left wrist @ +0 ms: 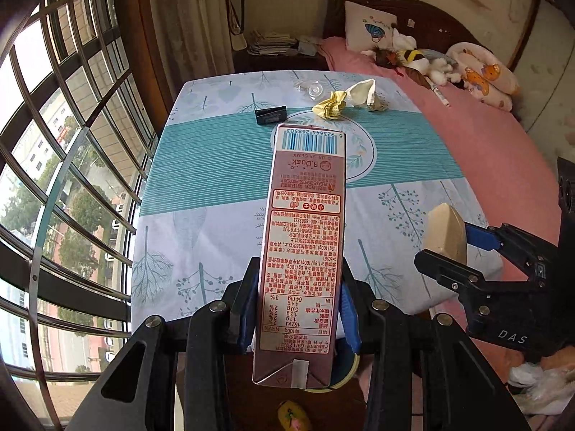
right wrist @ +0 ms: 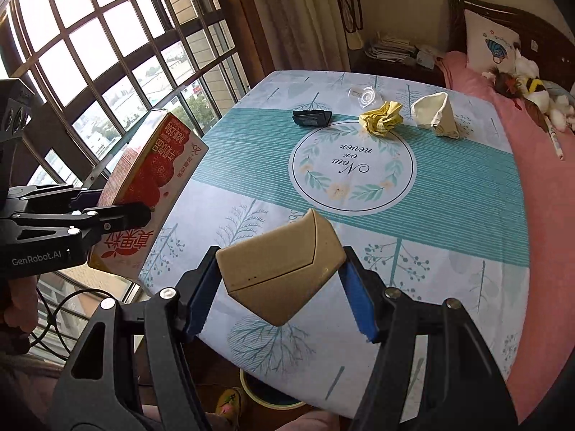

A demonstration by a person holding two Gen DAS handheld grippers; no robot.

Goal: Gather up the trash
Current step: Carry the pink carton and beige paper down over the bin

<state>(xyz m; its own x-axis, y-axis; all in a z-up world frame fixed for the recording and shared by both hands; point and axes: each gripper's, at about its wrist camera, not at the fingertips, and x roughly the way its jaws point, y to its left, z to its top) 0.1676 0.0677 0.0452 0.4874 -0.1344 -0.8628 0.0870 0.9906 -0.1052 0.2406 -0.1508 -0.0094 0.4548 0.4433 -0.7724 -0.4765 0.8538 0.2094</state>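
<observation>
Nearest of all, the left gripper point(left wrist: 300, 309) is clamped on a tall pinkish drink carton with red print and a barcode point(left wrist: 305, 244); its blue-padded fingers point(left wrist: 348, 309) press the narrow sides low down, near the taped, folded end, and the carton runs away from the jaws above the table. From the other side the same carton point(right wrist: 143, 194) shows a red strawberry face.

Beside it, the right gripper point(right wrist: 284, 287) grips a tan, wedge-shaped paper carton point(right wrist: 280, 273) crosswise between its blue pads, one pad at each end, held clear above the near edge of the table. Seen from the left wrist, that tan carton point(left wrist: 445, 233) sits just to the right of the pink one, apart from it.

Below the grippers, past the table edge, a round rim of what may be a bin point(right wrist: 251, 391) shows on the floor, though most of it is hidden.

Farther out, the table with a teal-striped, tree-printed cloth point(right wrist: 449, 237) carries, near its far end, a small black clip-like object point(right wrist: 311, 116), a crumpled yellow paper ball point(right wrist: 382, 118), a cream and tan folded carton point(right wrist: 436, 115) and a clear plastic piece point(right wrist: 364, 97). Beyond lies a pink-sheeted bed point(right wrist: 539, 215).
</observation>
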